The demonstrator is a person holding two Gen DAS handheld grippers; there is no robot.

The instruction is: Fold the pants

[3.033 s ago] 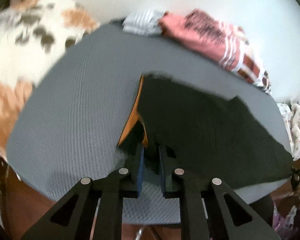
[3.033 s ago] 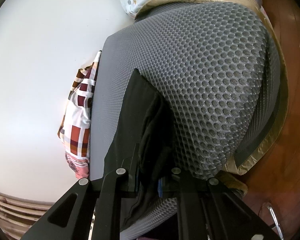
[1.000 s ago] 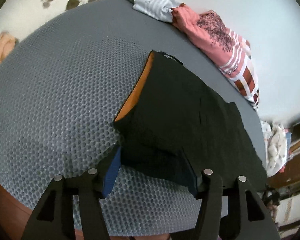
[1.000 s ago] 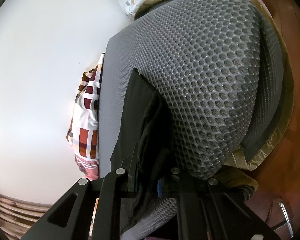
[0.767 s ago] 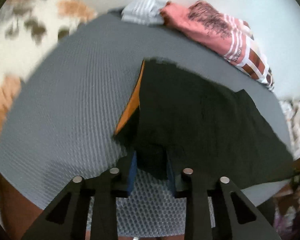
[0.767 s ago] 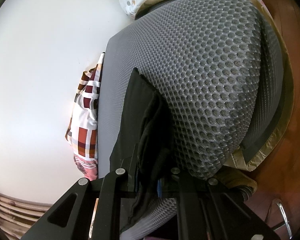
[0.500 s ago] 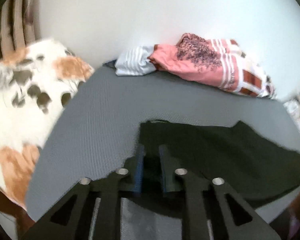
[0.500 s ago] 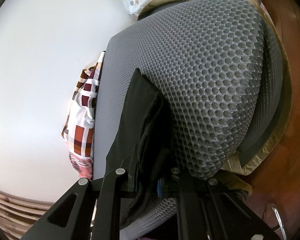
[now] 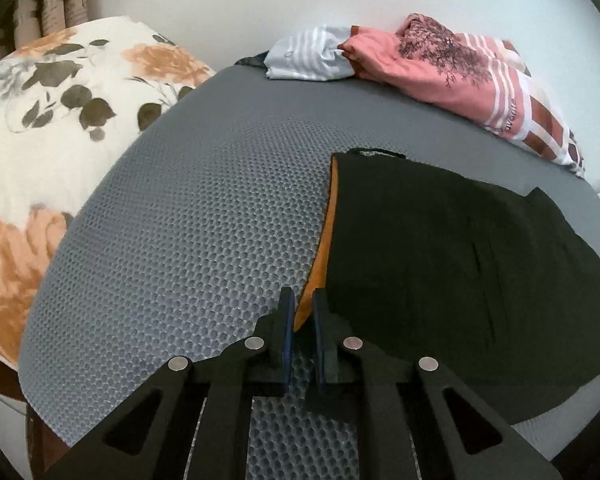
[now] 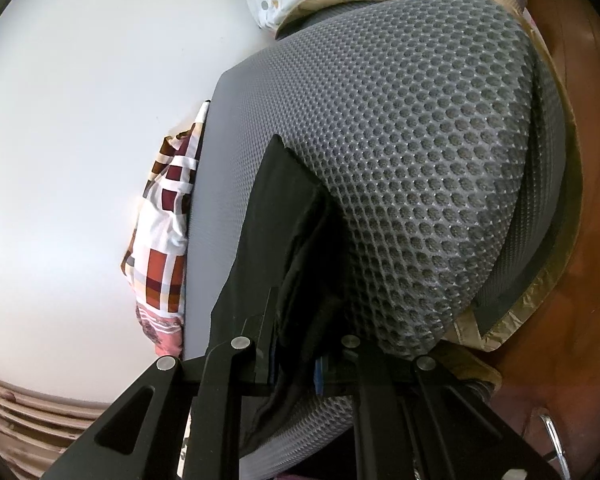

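The black pants (image 9: 452,248) with an orange inner waistband (image 9: 325,240) lie spread on the grey mesh mattress (image 9: 204,216). My left gripper (image 9: 300,304) is shut on the near corner of the waistband, the orange edge between its blue pads. In the right wrist view my right gripper (image 10: 296,340) is shut on a bunched black end of the pants (image 10: 284,216), held at the mattress edge (image 10: 420,160).
A floral pillow (image 9: 60,120) lies at the left. A pile of pink, striped and checked clothes (image 9: 428,60) lies along the white wall, also showing in the right wrist view (image 10: 164,232). Wooden floor (image 10: 572,280) lies beyond the mattress edge.
My left gripper opened wide over the waistband corner, then shut on it and shifted, now holding the orange edge. My right gripper has kept its hold and barely moved.
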